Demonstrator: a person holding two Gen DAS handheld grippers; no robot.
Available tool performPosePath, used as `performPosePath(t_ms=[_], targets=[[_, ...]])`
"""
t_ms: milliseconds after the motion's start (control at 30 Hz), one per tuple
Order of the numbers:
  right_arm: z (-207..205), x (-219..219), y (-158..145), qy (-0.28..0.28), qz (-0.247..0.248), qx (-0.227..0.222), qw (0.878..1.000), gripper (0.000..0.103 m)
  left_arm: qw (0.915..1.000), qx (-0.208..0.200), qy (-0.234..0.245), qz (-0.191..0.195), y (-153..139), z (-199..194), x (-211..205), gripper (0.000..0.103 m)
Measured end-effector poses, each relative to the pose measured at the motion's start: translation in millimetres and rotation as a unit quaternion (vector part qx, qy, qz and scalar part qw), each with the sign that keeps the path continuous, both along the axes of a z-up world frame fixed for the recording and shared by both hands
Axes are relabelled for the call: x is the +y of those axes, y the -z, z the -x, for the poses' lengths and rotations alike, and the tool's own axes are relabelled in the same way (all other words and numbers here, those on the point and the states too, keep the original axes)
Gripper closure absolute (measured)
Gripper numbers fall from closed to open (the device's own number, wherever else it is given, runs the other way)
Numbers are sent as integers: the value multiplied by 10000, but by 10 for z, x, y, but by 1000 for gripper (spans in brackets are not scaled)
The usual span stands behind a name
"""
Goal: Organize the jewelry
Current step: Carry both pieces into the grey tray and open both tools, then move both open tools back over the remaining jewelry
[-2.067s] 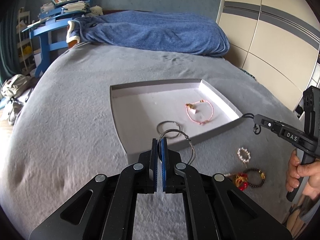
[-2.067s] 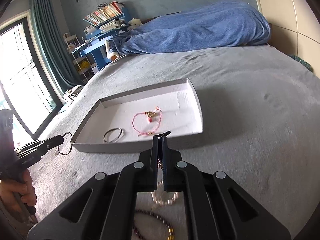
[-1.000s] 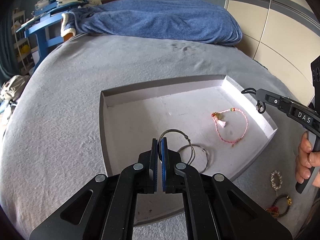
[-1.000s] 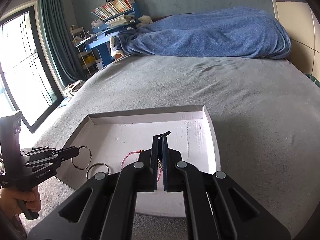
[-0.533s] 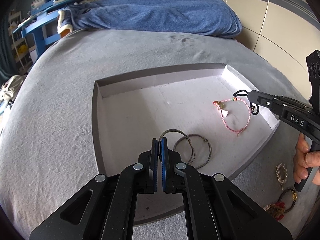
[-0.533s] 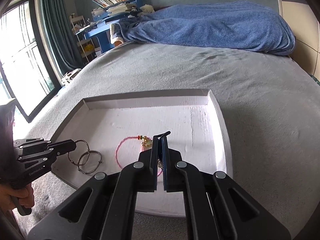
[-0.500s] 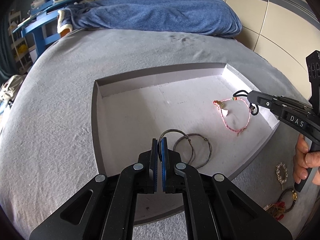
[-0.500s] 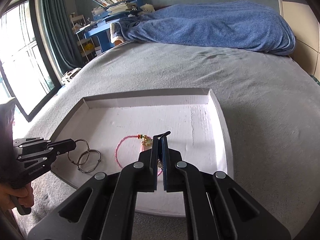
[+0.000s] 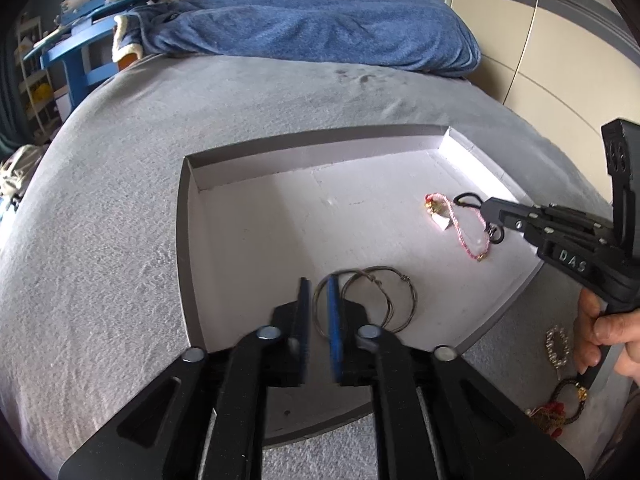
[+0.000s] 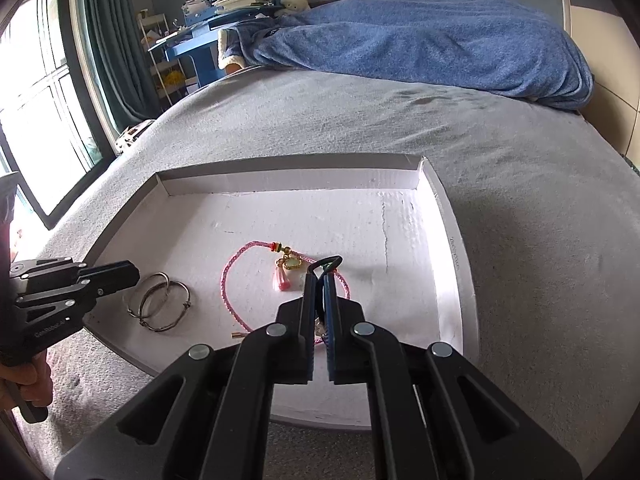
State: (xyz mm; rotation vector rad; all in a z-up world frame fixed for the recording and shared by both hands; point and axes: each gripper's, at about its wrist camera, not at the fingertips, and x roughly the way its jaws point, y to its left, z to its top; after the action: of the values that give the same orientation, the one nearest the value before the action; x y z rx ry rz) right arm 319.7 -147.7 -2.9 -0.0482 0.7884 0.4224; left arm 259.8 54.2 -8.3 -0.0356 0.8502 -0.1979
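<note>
A shallow white tray [image 9: 192, 240] lies on the grey bed. My left gripper [image 9: 318, 284] is open just above the tray's near left part; a silver bangle [image 9: 320, 312] has dropped from it beside a second bangle [image 9: 400, 304]. My right gripper [image 10: 319, 278] is shut on a black cord necklace [image 10: 328, 262] and hangs over the pink cord bracelet [image 10: 230, 276] in the tray. In the left wrist view the right gripper [image 9: 486, 212] holds the black cord loop [image 9: 468, 199] above the pink bracelet [image 9: 460, 232]. The two bangles [image 10: 160, 304] show beside the left gripper [image 10: 134, 272].
A pearl bracelet [image 9: 558, 346] and a dark bead bracelet with red and gold charms [image 9: 560, 412] lie on the grey bedspread [image 9: 100, 240] right of the tray. A blue blanket [image 9: 320, 28] is heaped at the far end. A wardrobe stands on the right, a blue desk far left.
My left gripper has opened and let the silver bangle fall into the tray beside the other one. My right gripper has moved lower over the pink bracelet, still holding the black cord.
</note>
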Motion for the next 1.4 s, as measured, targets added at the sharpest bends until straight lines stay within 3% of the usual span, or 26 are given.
performPosePath(t_ms=[200,300,633,933,1400], targets=[[21,-4,-34,-10,15,-93,10000,80,9996,-250,-92,111,-99,65,37,46],[36,-22,-51,23,12,-155,9999,72,9992,-352,-156,111,-153,95,45,39],[181,-136,-144,207,-133,-272,9993,53,9981,-579,-216,84,-248,254,37,26],[455,-316,-285,369,-248,-427,9981,37,9972,-714,-206,40,-334,525,30,23],[959,-503,-341,569,-428,-428,9965,29,9973,-737,13,32,-359,1074,-64,17]])
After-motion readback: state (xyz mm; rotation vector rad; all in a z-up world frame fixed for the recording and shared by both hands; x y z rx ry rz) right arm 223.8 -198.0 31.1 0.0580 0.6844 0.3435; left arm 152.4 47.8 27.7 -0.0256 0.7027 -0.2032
